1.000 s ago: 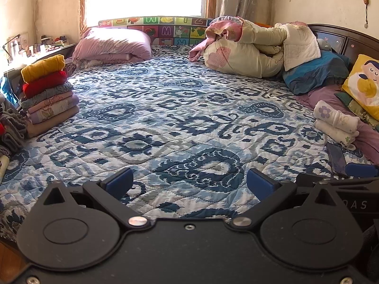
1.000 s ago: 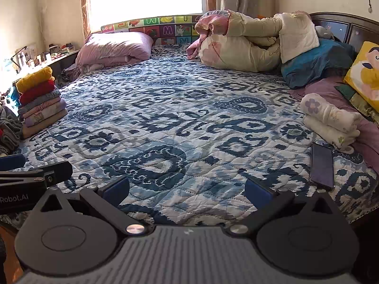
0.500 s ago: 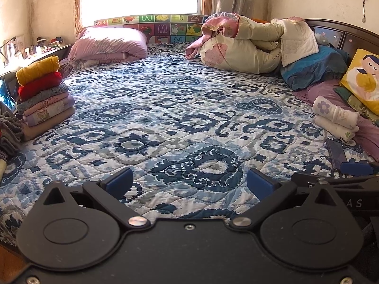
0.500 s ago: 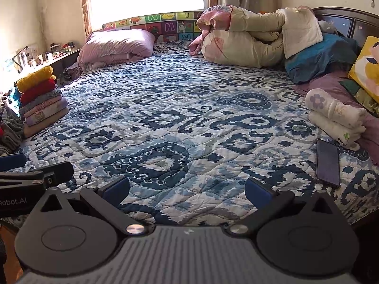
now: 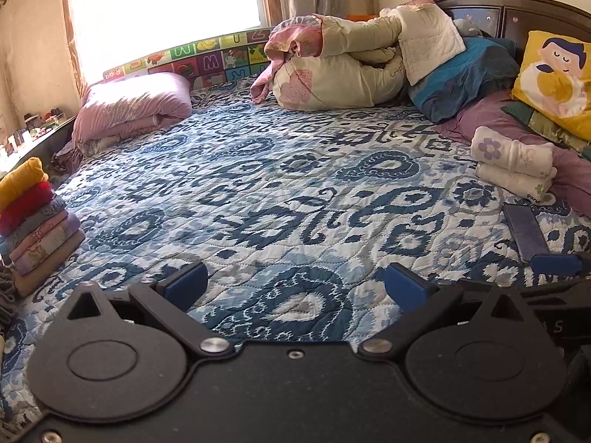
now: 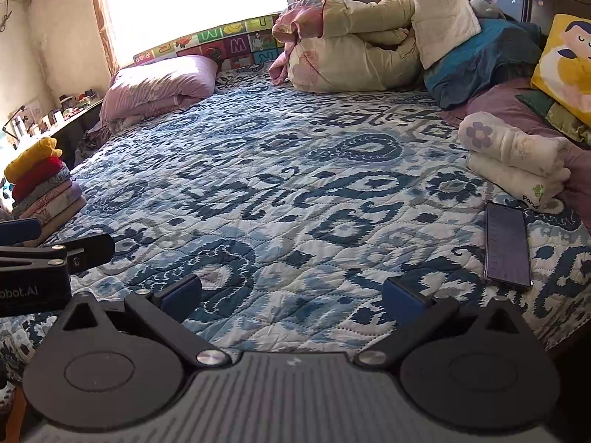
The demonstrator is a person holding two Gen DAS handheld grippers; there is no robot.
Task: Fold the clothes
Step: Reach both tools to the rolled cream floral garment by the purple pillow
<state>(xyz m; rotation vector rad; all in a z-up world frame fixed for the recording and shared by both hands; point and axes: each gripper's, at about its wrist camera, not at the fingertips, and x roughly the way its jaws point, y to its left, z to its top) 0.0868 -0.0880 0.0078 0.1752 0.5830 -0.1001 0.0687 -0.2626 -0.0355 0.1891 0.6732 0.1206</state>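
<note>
Phone beside rolled towels; folded stack left; both hand-held grippers spread, empty

Blue-and-white paisley quilt, yellow, red, grey, pink stack, lilac pillow, yellow cushion, blue pads.

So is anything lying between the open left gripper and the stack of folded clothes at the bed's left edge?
Nothing visible does. Between the left gripper and the stack of folded clothes there is only bare patterned quilt. The phone lies far off on the right side.
</note>
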